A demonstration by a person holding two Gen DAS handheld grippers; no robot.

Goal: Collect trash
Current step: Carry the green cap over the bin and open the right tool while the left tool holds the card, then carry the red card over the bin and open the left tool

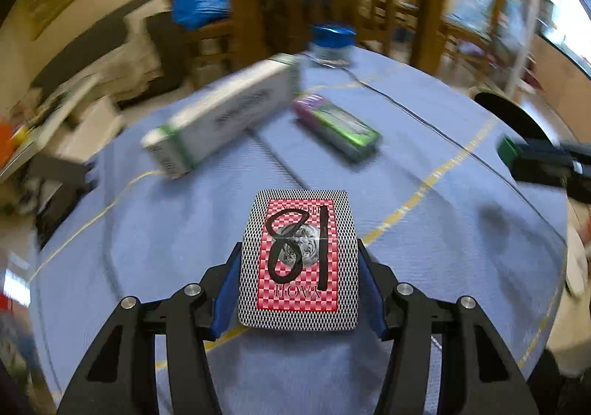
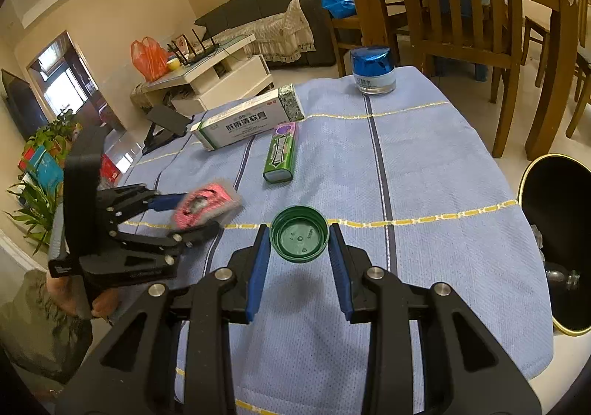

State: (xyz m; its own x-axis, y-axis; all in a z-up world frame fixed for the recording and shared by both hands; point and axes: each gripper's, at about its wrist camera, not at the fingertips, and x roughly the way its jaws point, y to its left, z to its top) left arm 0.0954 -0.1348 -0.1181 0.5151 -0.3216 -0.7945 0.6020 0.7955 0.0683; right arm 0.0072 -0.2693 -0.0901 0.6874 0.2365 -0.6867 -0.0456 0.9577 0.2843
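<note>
Trash-wise, playing card is pinched edgewise in the left gripper, green cap pinched in the right gripper; bin sits right of it, so I'd swing over before letting go

Right gripper clamps green cap; left gripper, nine o'clock, grips playing card.
</note>
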